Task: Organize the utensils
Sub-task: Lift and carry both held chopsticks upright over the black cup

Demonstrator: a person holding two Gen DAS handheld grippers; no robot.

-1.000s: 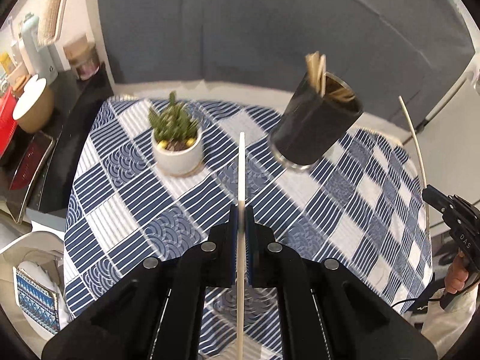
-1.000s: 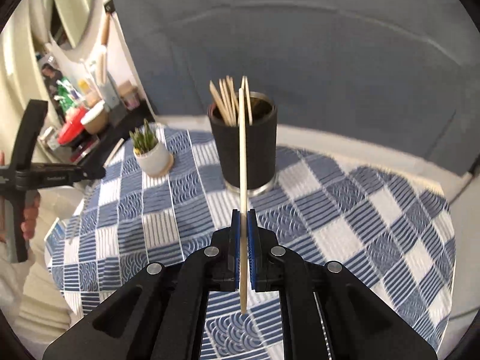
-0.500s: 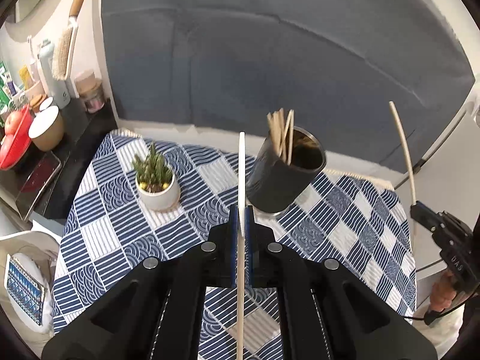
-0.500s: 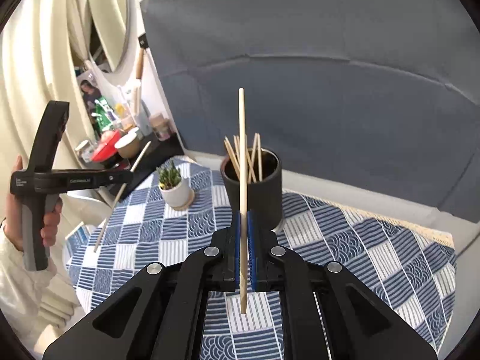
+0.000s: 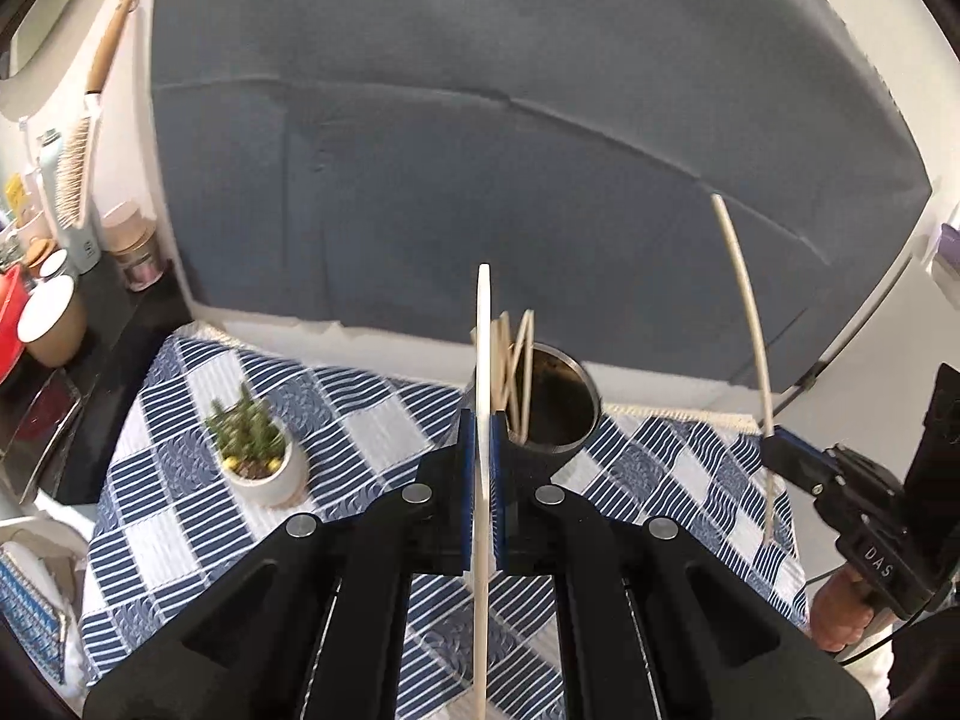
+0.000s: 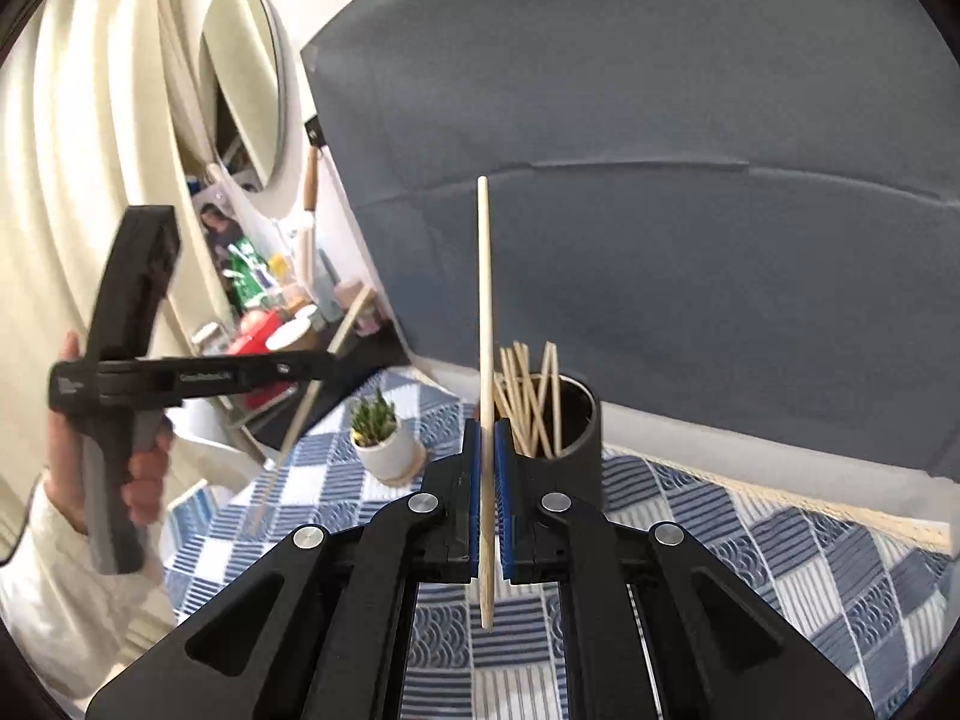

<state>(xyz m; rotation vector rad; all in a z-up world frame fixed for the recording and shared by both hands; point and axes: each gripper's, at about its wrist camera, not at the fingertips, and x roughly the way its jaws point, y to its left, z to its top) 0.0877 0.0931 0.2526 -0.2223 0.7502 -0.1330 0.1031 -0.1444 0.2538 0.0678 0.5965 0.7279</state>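
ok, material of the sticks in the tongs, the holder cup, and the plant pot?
Chopstick in left tongs: pale, matte, likely bamboo or wood. Chopstick in right tongs: the same tan, faint grain. Holder cup: matte black outside, and the left wrist view shows a shiny inner wall, so probably coated metal. Plant pot: smooth white, looks glazed ceramic; could be plastic.

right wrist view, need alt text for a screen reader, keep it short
The right gripper is shut on a single wooden chopstick held upright, just in front of a dark cylindrical holder filled with more chopsticks on a blue-and-white patterned tablecloth. At left, a hand holds the left gripper, clamped on another chopstick, near a small potted cactus.
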